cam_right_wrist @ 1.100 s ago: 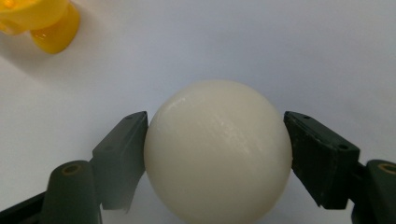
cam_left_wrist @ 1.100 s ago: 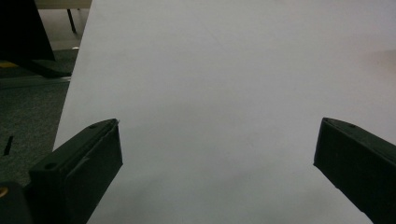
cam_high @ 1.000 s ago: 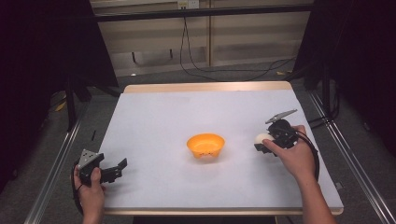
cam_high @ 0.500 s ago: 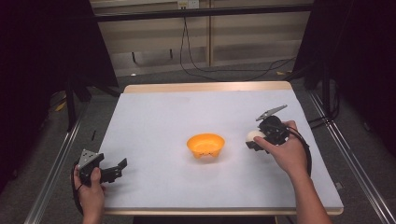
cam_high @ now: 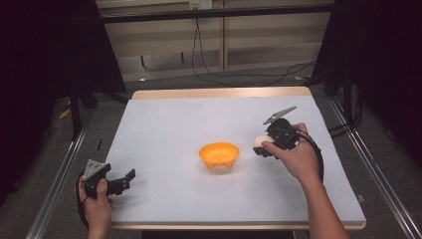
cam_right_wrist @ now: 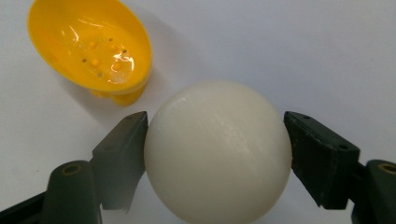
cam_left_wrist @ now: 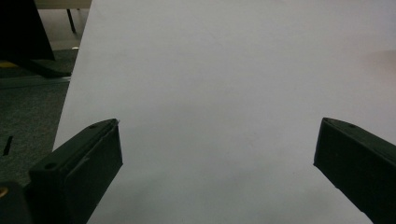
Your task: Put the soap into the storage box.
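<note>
White ball (cam_right_wrist: 217, 151): we saw it pinched between the two black jaws of the right tool (cam_high: 262, 147), a pad pressed against each side of it, glossy and round in the right gripper view.
Ball's place: in the high view the white ball (cam_high: 259, 142) was just right of the orange bowl (cam_high: 219, 155), near it but apart from it, clear of the rim. Whether it hung free of the sheet we couldn't tell.
Right tool: we had it closed on the ball, held in the person's right hand (cam_high: 297, 158), its jaws pointing toward the bowl and its grey plate sticking up at the back.
Orange bowl: it sat upright near the middle of the counter (cam_high: 164, 124); from the right gripper view the bowl (cam_right_wrist: 91, 44) lay beyond the ball, up and to the left, with a few small specks on its shiny inside.
Left tool (cam_high: 125, 178): we found it at the near left corner of the counter, in the person's left hand (cam_high: 97, 206), well apart from bowl and ball.
Left tool's jaws: in the left gripper view they stood wide apart, with bare white sheet between them and nothing gripped.
Counter: white sheet over a pale wooden top, with dark floor and cables beyond the far edge.
</note>
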A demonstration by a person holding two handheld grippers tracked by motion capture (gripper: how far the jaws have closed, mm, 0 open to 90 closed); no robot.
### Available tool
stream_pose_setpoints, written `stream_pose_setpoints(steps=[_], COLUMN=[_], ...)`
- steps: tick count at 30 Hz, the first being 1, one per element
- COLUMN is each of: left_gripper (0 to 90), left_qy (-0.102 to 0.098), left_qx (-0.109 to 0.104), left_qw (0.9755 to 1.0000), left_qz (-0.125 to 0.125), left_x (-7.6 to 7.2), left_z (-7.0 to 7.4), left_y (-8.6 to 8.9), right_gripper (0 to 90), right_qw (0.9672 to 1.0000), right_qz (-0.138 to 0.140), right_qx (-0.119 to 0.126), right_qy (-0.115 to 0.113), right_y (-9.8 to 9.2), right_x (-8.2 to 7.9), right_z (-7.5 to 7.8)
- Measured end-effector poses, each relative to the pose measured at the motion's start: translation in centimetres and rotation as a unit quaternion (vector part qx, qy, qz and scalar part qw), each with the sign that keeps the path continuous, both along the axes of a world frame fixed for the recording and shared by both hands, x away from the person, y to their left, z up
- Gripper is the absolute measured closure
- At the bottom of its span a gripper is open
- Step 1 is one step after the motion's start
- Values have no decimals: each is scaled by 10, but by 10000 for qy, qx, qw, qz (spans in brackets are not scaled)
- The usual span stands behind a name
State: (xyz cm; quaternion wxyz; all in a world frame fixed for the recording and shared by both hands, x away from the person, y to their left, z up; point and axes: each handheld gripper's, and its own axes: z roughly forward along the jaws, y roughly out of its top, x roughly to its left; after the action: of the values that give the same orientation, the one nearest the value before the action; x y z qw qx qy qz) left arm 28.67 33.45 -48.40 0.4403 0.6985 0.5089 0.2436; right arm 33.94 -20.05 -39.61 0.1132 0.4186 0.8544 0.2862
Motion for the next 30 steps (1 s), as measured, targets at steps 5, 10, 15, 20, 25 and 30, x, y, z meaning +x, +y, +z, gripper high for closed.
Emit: stream_pose_setpoints(steps=[5, 10, 15, 20, 25, 30], left_gripper=[9, 9, 9, 9, 10, 10], left_qy=[1, 1, 3, 3, 4, 6], left_qx=[-2, -4, -2, -1, 5, 11], left_qw=[10000, 10000, 10000, 10000, 10000, 10000], left_qz=[-2, 0, 0, -1, 1, 6], left_x=[0, 0, 0, 0, 0, 0], left_z=[0, 0, 0, 0, 0, 0], left_y=[0, 0, 0, 0, 0, 0], right_gripper=[246, 246, 246, 246, 246, 246], right_qw=[10000, 9998, 9997, 9995, 9992, 9989], right_qz=[76, 170, 242, 324, 403, 459], right_qx=[-18, -12, 7, -18, 7, 15], right_qy=[3, -49, -67, -67, -83, -67], right_y=[9, 16, 24, 31, 37, 45], right_x=[2, 5, 7, 9, 12, 14], right_z=[4, 7, 10, 12, 13, 13])
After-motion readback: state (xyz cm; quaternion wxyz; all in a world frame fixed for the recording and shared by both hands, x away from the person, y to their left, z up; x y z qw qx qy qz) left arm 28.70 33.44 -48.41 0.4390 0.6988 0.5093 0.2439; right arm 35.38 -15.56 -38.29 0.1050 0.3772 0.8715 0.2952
